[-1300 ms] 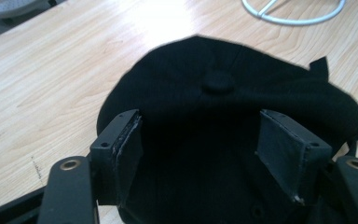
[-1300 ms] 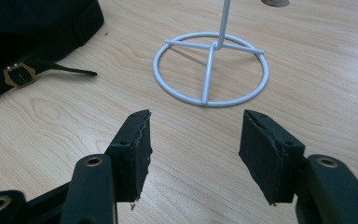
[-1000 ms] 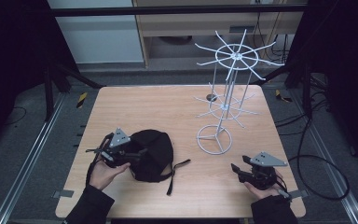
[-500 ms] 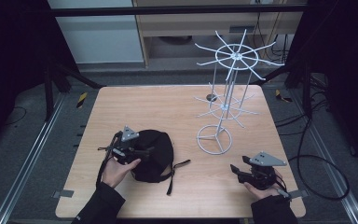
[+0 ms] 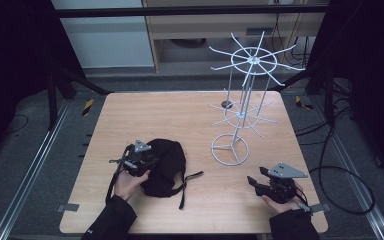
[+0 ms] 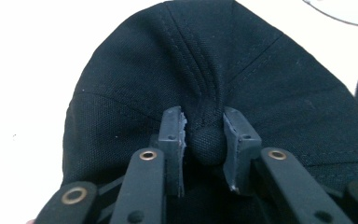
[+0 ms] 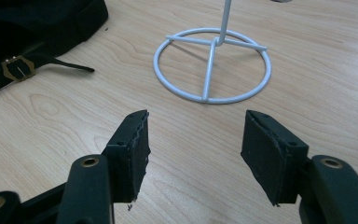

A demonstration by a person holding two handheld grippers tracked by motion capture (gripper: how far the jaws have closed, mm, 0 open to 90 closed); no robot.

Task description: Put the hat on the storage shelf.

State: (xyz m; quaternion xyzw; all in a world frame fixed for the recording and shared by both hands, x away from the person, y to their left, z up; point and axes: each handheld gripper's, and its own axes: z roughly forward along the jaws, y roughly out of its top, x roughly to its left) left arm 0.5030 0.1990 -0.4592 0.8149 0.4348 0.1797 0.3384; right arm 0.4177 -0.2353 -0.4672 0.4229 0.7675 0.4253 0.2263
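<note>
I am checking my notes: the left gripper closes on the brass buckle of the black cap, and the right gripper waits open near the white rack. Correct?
Not quite. The left gripper closes on the cap's top button, not the buckle, as the left gripper view shows. The rest holds.

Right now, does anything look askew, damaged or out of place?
Nothing alarming. The black cap lies crumpled on the table, strap trailing, its top button pinched by the left gripper. The white wire rack stands upright.

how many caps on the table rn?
1. A black cap lies at the table's near left, beside the white wire rack. The left claw has just closed on its top button. None hang on the rack.
</note>
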